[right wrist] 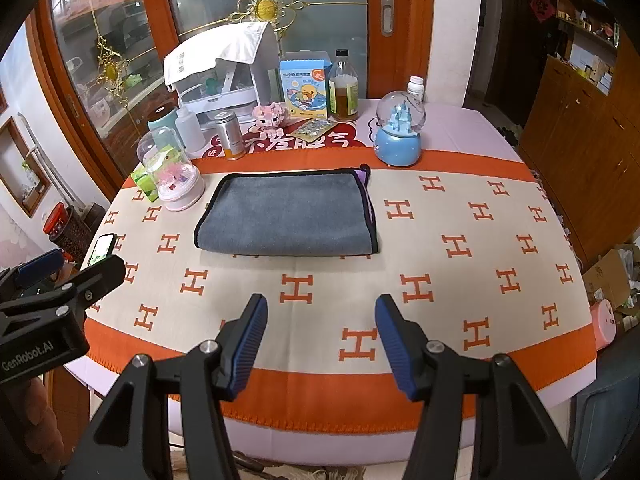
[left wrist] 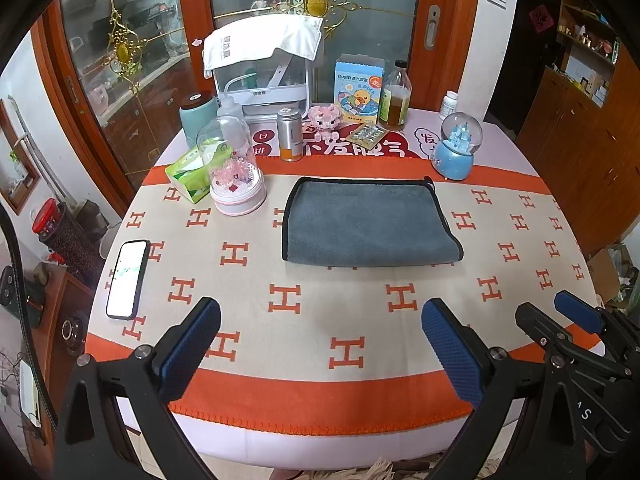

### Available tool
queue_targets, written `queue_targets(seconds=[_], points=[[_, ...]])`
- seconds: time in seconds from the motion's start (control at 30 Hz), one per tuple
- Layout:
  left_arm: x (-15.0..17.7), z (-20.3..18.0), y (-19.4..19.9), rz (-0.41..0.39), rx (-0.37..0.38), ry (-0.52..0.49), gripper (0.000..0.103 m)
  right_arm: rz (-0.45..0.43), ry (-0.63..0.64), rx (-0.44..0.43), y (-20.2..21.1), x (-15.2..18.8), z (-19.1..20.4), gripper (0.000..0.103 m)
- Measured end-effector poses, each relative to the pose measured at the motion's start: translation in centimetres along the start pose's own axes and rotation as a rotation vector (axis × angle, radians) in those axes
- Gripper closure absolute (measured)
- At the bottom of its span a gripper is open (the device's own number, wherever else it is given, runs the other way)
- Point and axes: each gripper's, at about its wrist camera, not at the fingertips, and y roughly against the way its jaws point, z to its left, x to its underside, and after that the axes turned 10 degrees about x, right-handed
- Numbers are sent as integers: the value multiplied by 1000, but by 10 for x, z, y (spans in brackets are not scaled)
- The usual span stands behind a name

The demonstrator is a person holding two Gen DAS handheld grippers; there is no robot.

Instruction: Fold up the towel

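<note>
A grey towel (left wrist: 366, 222) with black edging lies folded flat on the orange-and-cream tablecloth (left wrist: 340, 320); it also shows in the right wrist view (right wrist: 286, 216), with a purple underside peeking out at its right edge. My left gripper (left wrist: 320, 344) is open and empty, held above the table's near edge, well short of the towel. My right gripper (right wrist: 320, 340) is open and empty, also near the front edge. The right gripper shows at the right of the left wrist view (left wrist: 560, 316), and the left gripper at the left of the right wrist view (right wrist: 68, 272).
A phone (left wrist: 128, 278) lies at the left. Behind the towel stand a glass dome (left wrist: 236, 168), tissue pack (left wrist: 188, 174), metal can (left wrist: 290, 134), snow globe (left wrist: 458, 146), bottle (left wrist: 396, 98), box (left wrist: 358, 90) and a white appliance (left wrist: 264, 68).
</note>
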Motion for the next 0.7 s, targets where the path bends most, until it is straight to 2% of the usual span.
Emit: queue_targets(seconds=[0.7], points=[[2, 2, -8, 16, -3, 6, 3, 2, 0, 0, -2, -1, 1, 47]])
